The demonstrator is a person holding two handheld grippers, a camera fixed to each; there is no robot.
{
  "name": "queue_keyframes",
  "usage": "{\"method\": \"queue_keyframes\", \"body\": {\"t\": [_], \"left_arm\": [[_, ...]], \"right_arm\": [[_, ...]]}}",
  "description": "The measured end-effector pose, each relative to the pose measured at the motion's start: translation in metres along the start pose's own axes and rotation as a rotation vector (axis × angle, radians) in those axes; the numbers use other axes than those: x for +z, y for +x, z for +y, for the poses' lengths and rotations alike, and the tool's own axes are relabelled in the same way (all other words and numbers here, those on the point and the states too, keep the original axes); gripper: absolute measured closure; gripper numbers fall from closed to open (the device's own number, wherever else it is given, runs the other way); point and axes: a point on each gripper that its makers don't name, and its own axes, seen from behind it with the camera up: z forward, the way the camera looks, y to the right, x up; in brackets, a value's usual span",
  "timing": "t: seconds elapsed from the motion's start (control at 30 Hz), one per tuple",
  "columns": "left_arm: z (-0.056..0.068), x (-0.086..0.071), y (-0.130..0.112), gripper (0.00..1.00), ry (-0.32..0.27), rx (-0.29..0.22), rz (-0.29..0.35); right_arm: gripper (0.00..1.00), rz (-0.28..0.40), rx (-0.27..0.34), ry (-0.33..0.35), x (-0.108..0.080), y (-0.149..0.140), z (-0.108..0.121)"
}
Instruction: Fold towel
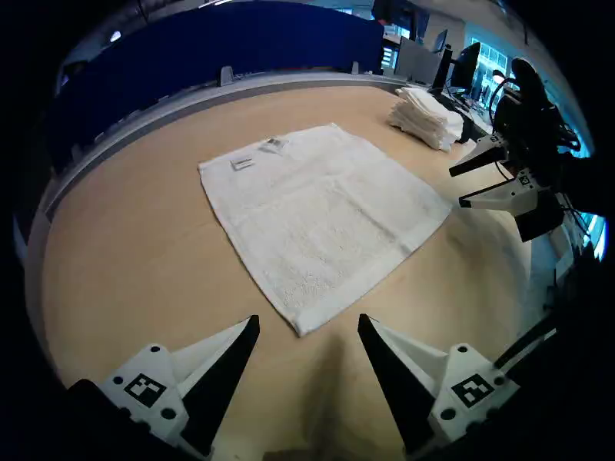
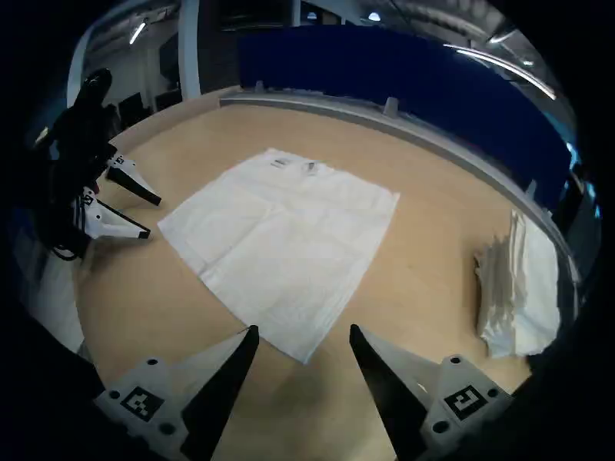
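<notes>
White towel [image 1: 323, 219] flat on wooden table [image 1: 115, 253], one corner just ahead of left gripper [image 1: 307, 318], jaws wide, nothing held. Right gripper [image 2: 304, 328] same, at neighbouring corner. Monitors [image 1: 461, 65] behind folded stack [image 1: 427, 115], left gripper view.

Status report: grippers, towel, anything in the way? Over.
Left gripper open, empty. Right gripper open, empty. Towel flat, unfolded on the table, a corner before each gripper. Folded stack off to the side, not in the way.
</notes>
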Motion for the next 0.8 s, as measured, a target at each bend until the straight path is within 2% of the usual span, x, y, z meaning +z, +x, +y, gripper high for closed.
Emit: {"method": "queue_keyframes", "body": {"t": [0.23, 0.37, 0.53, 0.67, 0.8], "left_arm": [[-0.001, 0.011, -0.007, 0.08, 0.001, 0.004, -0.041], [-0.002, 0.013, -0.007, 0.16, 0.015, 0.021, -0.051], [-0.004, 0.012, -0.008, 0.2, 0.022, 0.014, -0.058], [-0.005, 0.012, -0.009, 0.24, 0.03, 0.017, -0.064], [-0.006, 0.013, -0.011, 0.32, 0.046, 0.039, -0.071]], "right_arm": [[0.18, -0.06, 0.003, 0.018, 0.011, -0.021, -0.004], [0.29, -0.085, -0.003, 0.025, 0.014, -0.028, -0.008], [0.37, -0.095, -0.008, 0.025, 0.017, -0.032, -0.009], [0.52, -0.091, -0.005, 0.025, 0.02, -0.031, -0.011], [0.6, -0.091, 0.004, 0.024, 0.021, -0.03, -0.011]]}}
